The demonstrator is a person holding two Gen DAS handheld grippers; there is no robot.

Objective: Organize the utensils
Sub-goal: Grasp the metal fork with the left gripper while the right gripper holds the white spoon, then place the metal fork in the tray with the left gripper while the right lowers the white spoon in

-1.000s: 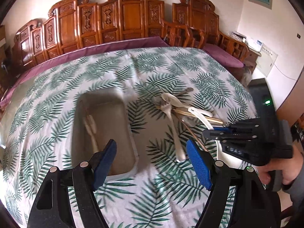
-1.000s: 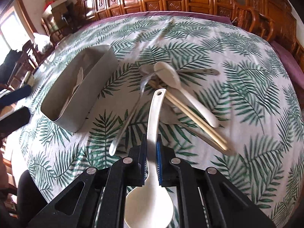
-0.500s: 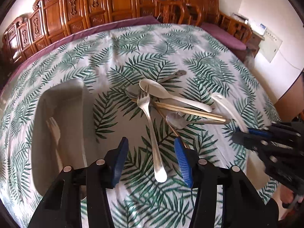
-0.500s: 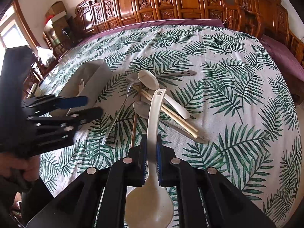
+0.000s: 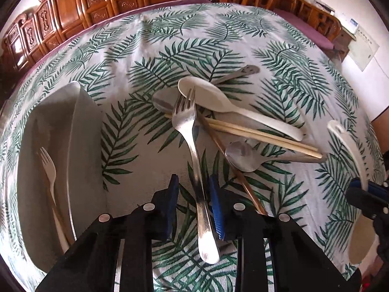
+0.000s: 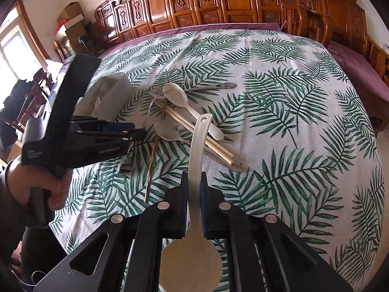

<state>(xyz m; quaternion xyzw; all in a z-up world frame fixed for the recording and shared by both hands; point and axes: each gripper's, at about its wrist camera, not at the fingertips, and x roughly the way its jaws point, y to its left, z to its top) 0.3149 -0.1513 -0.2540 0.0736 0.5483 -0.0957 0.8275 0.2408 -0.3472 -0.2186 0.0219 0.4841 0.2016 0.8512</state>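
The left gripper [image 5: 193, 205], black with blue pads, is seen pointed steeply down over the handle of a long stainless-steel fork [image 5: 192, 160]; its jaws have just been closing and stand narrow, with the handle between them, the right pad [image 5: 216, 209] just beside it and a gap left at the left pad, so no grip is shown. The fork's tines are laid over the bowl of a white plastic spoon [image 5: 218, 99] in the middle of the heap. Under these, a pair of pale wooden chopsticks [image 5: 255, 135] is laid slanting to the right, a metal spoon [image 5: 245, 157] is set just near of them, and a thin brown stick [image 5: 233, 168] runs toward the near right. To the left of the heap, apart from it, a grey rectangular tray [image 5: 80, 146] is seen with a pale fork [image 5: 48, 168] inside. The right gripper [image 6: 194, 202] is clamped on the handle of a white long-handled ladle spoon [image 6: 198, 153], whose bowl is held near the camera and whose handle end points away over the heap. Everything rests on a white tablecloth with green fern leaves [image 6: 291, 112]. A hand [image 6: 36, 182] is seen gripping the left tool's body, and carved brown wooden chairs [image 6: 218, 2] stand along the far side.
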